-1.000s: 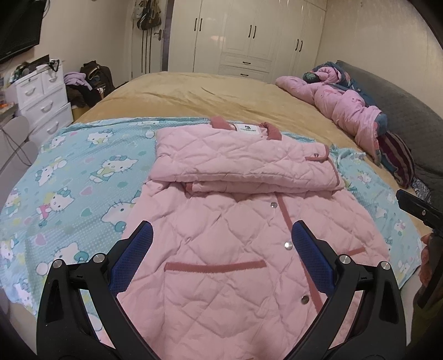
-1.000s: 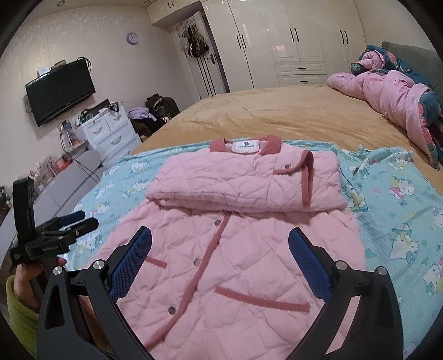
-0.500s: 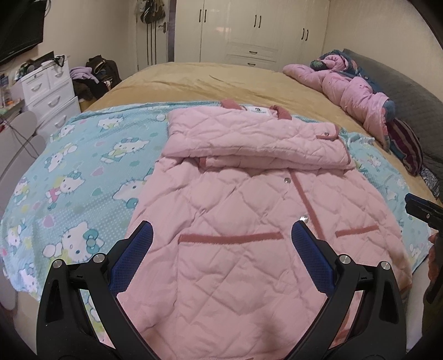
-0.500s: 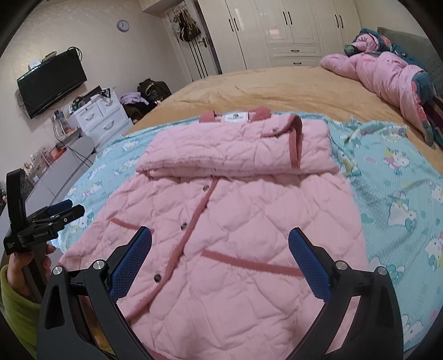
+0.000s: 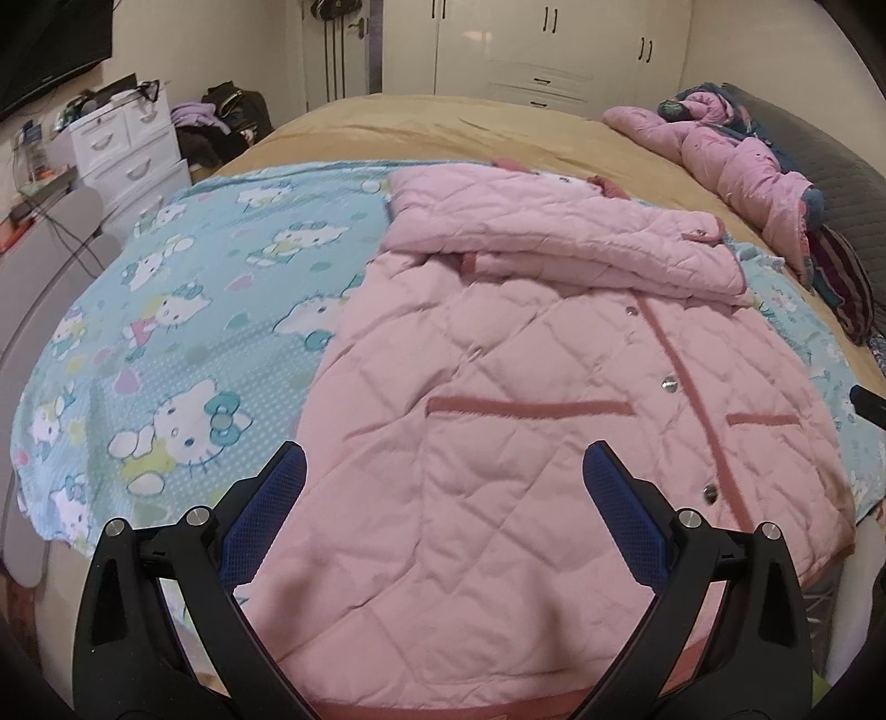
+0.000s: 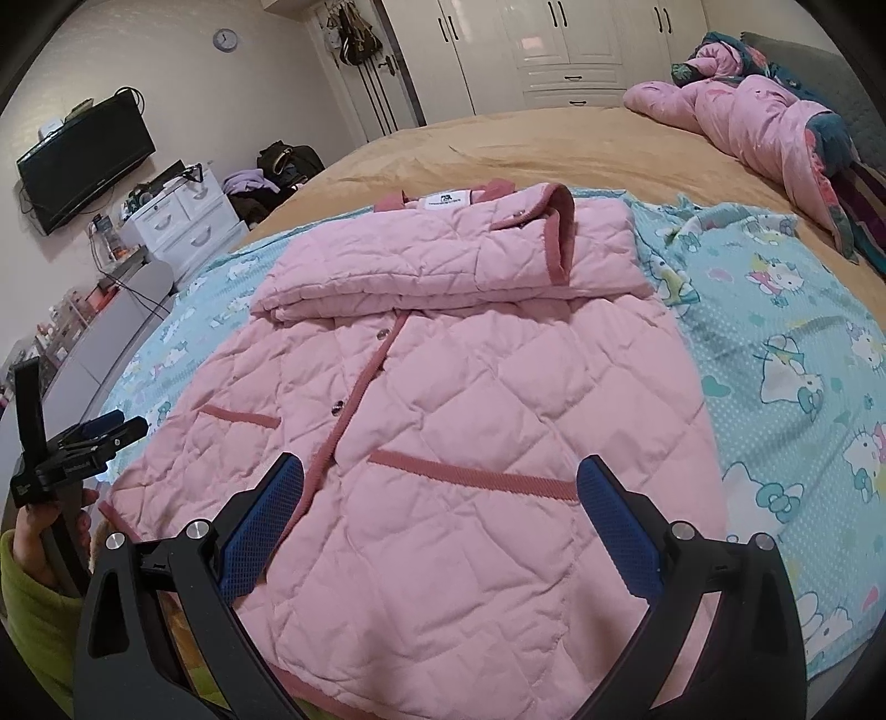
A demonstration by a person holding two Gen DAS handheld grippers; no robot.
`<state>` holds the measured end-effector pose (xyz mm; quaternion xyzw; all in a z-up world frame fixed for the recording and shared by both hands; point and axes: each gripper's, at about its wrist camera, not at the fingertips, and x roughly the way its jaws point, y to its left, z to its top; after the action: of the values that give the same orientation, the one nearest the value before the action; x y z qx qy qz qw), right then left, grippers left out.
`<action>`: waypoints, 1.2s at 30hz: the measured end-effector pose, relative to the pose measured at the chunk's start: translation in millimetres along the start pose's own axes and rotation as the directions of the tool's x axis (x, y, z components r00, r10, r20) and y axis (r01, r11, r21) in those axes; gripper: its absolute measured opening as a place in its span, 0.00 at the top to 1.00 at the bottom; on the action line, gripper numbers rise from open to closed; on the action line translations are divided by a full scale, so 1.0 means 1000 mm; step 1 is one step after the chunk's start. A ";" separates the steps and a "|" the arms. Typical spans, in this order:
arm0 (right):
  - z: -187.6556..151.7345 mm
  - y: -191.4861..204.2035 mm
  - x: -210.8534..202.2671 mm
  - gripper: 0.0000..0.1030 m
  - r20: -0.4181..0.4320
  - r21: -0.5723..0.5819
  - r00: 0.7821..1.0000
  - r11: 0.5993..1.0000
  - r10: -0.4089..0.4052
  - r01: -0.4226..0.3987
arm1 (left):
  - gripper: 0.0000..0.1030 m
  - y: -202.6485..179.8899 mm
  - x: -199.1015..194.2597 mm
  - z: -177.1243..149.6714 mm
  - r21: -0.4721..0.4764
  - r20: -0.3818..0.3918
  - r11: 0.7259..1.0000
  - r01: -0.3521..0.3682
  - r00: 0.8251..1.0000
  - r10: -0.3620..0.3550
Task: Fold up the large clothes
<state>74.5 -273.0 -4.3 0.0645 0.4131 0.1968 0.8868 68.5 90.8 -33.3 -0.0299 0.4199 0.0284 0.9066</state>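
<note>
A pink quilted jacket [image 5: 542, 399] lies front-up on a light-blue cartoon-cat sheet [image 5: 183, 310] on the bed, sleeves folded across its chest below the collar. It also shows in the right wrist view [image 6: 459, 421]. My left gripper [image 5: 443, 465] is open and empty, low over the jacket's hem on its left half. My right gripper [image 6: 440, 476] is open and empty, low over the hem on the right half. The left gripper also shows in the right wrist view [image 6: 99, 435] at the left edge, held by a hand in a green sleeve.
A bunched pink duvet [image 6: 764, 105] lies at the bed's far right by a dark headboard. The tan bedspread [image 5: 443, 133] stretches behind the sheet. White drawers [image 5: 127, 144], a wall TV [image 6: 83, 160] and white wardrobes [image 6: 554, 44] stand beyond the bed. The bed's near edge runs under the hem.
Both grippers have moved down and closer to the jacket's hem, still open. The jacket has not moved.
</note>
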 end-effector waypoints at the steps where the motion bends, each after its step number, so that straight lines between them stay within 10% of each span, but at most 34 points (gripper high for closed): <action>1: -0.002 -0.002 -0.001 0.04 -0.002 0.000 1.000 1.000 -0.002 0.002 | 0.09 0.002 0.001 -0.002 0.001 -0.006 1.000 -0.008 1.000 0.008; 14: -0.023 -0.025 -0.001 0.04 -0.045 0.043 0.998 0.998 -0.039 0.041 | 0.09 0.037 0.014 -0.030 -0.053 -0.085 0.997 -0.054 0.995 0.050; 28: -0.028 -0.034 -0.009 0.04 -0.046 0.062 0.998 0.997 -0.045 0.047 | 0.09 0.068 0.024 -0.050 -0.229 -0.164 0.964 0.139 0.970 -0.179; 36: -0.039 -0.054 -0.026 0.04 -0.046 0.080 0.997 0.994 -0.069 0.073 | 0.11 0.047 0.027 -0.052 -0.063 -0.237 0.986 0.152 0.958 -0.163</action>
<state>46.0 -334.4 -26.0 0.0815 0.4419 0.1495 0.8808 42.9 134.4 -88.7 -0.0865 0.5224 -0.0385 0.8474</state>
